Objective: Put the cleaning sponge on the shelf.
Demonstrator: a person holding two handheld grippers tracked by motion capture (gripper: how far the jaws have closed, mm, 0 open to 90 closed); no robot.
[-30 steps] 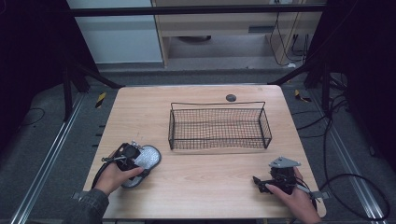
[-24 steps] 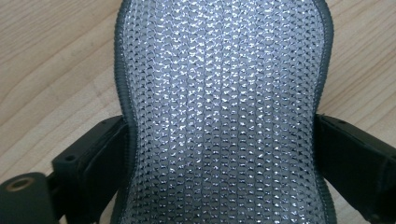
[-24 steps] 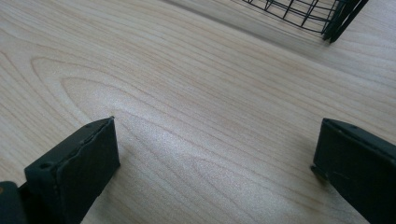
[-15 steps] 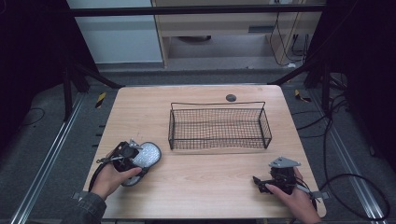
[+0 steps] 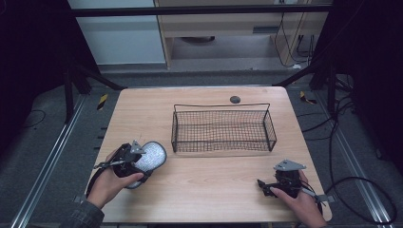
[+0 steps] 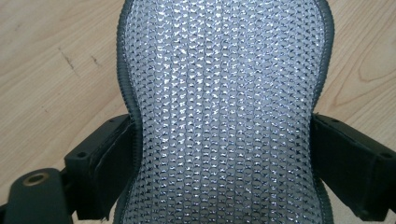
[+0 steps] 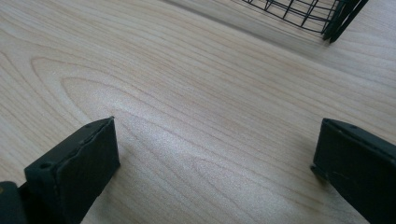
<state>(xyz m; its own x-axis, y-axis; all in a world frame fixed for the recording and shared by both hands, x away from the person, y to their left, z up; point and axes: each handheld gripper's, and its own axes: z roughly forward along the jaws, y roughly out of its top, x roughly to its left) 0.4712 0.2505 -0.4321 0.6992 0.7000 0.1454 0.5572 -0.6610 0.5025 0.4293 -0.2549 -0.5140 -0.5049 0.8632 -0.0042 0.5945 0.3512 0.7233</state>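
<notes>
Left tool [image 5: 142, 164] pinches silver mesh pad [image 5: 148, 156] left of wire basket [image 5: 222, 129]; soft pad may slip. Right tool [image 5: 266, 185] wide open, empty.

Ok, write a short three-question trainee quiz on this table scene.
1. True or false: the left gripper has its jaws closed on the silver mesh scrubber.
2. Multiple choice: what does the wire basket hold? A) the scrubber B) nothing C) a gripper
3. Fill in: the right gripper has its jaws ____ over bare table.

Key: 1 true, the jaws press both sides of the scrubber in the left gripper view. 2 B, bare wood shows through its mesh floor. 3 open, with nothing between them.
</notes>
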